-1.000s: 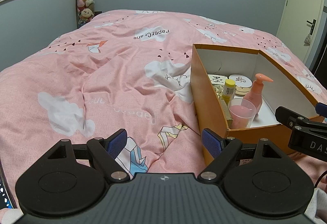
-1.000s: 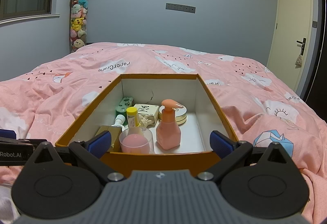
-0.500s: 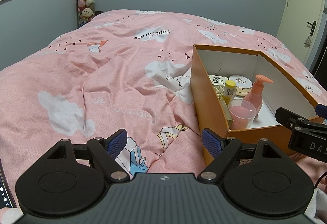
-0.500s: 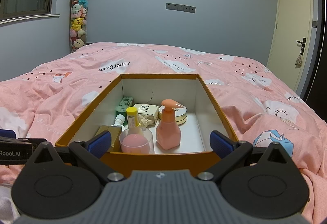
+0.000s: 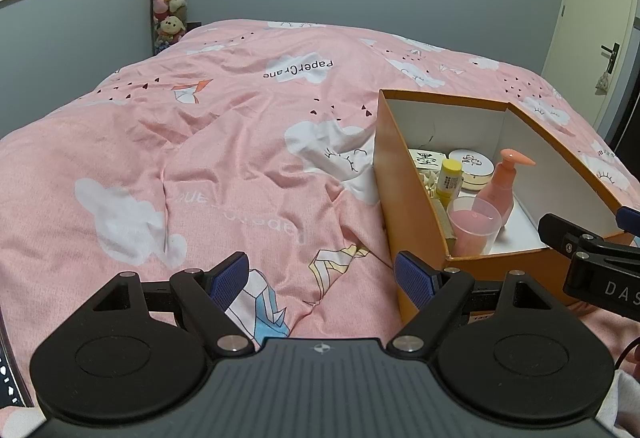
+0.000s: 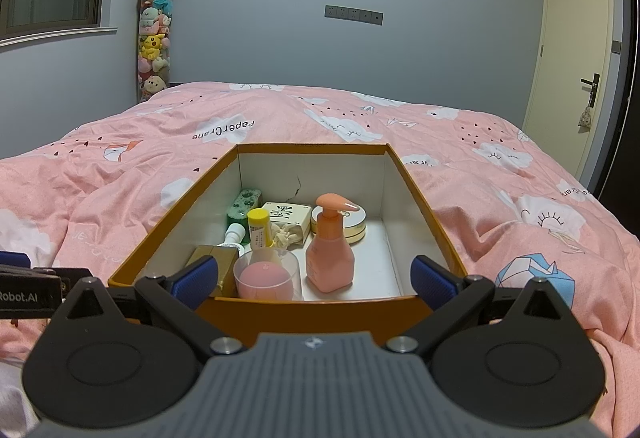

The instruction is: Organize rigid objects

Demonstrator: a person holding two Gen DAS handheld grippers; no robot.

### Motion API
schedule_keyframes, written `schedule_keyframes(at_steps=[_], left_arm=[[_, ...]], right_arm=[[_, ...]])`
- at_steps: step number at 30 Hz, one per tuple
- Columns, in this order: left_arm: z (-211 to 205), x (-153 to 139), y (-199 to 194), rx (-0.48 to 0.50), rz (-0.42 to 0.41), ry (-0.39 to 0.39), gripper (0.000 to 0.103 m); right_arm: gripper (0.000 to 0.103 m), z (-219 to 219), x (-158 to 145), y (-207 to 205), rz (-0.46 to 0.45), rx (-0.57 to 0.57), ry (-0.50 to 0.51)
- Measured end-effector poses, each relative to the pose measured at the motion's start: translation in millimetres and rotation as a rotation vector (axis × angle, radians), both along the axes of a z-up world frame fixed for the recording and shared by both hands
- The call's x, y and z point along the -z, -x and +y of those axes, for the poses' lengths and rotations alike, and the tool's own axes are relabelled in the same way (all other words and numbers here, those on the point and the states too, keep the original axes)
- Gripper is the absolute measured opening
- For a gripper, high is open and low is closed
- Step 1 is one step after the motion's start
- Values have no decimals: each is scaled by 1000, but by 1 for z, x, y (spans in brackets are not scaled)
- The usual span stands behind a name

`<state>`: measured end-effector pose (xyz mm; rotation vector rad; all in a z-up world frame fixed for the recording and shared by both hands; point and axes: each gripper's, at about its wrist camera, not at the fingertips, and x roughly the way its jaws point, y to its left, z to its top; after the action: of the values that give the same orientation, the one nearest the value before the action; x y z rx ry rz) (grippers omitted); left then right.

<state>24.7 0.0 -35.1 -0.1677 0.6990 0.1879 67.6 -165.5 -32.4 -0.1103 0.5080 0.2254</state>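
**Orange box on the bed, both grippers held wide and empty**

The orange box [image 6: 312, 312] sits open on the pink quilt [image 5: 240, 166], toward the near edge of the bed, its white inside showing. Everything to be tidied lies in it. At the near end stands a clear cup [image 6: 267, 276] with a pink ball inside, and just beside it, to the right, a pink pump bottle [image 6: 330, 254] stands upright. Behind the cup is a small bottle with a yellow cap [image 6: 258, 228], and left of that a white-capped bottle [image 6: 235, 234] leans by a gold carton [image 6: 212, 256] against the left wall. Farther back I can see a green game controller [image 6: 243, 203] propped at the left wall, a cream carton [image 6: 287, 216] with dark lettering, and a round gold-rimmed compact [image 6: 352, 224] partly hidden behind the pump bottle.

The right gripper [image 6: 314, 278] hovers at the near end of the box, its blue pads spread to roughly the box's width and pinching nothing. The left gripper [image 5: 322, 276] hangs over the quilt just left of the box, likewise spread wide and empty, its right pad close to the box's near corner.

Beyond the bed, a tall clear column of plush toys [image 6: 154, 38] stands in the corner with a panda on top, and a cream door [image 6: 568, 50] is shut on the right.
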Motion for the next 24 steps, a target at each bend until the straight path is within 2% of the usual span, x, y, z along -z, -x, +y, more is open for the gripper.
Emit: schedule_keyframes(at_steps=[24], left_arm=[[-4, -2, 0, -4, -21, -5, 97]], right_arm=[[100, 1, 2, -1, 3, -2, 5]])
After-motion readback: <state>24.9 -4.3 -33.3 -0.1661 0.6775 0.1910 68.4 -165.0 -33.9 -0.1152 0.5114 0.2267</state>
